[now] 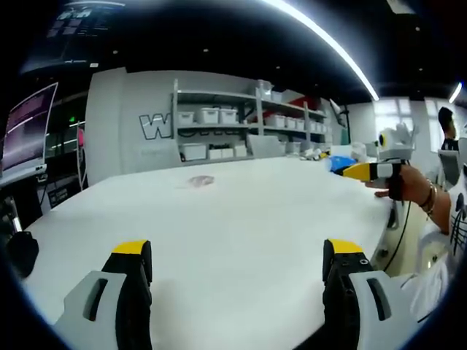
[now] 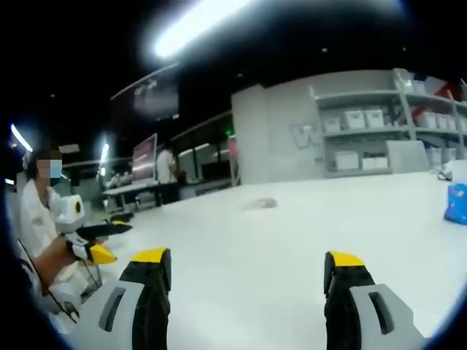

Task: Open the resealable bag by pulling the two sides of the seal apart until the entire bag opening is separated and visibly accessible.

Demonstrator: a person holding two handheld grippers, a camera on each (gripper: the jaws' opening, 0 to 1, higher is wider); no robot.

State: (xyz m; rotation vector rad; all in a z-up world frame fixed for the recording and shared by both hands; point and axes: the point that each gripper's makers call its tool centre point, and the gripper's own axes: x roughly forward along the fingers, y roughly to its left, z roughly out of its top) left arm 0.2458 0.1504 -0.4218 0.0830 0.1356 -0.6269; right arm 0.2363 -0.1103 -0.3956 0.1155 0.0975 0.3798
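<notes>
The resealable bag (image 1: 201, 181) lies flat and small on the far part of the white table (image 1: 241, 240), well apart from both grippers, and shows in the right gripper view as a faint clear patch (image 2: 260, 203). The left gripper (image 1: 237, 262) hangs over the near edge with its jaws wide and holding nothing; the right gripper (image 2: 248, 270) is likewise spread wide and empty. Shelves with white bins (image 1: 241, 124) stand beyond the table, and a blue object (image 2: 457, 204) sits at the far right.

The step in hand looks like the approach. To do it well, bring both grippers forward to the bag together, one to each side of the seal. Each pair of jaws should pinch a single layer of film just below the seal strip, not both layers at once. Which end carries the seal cannot be told from here, so settle that on closing in.
</notes>
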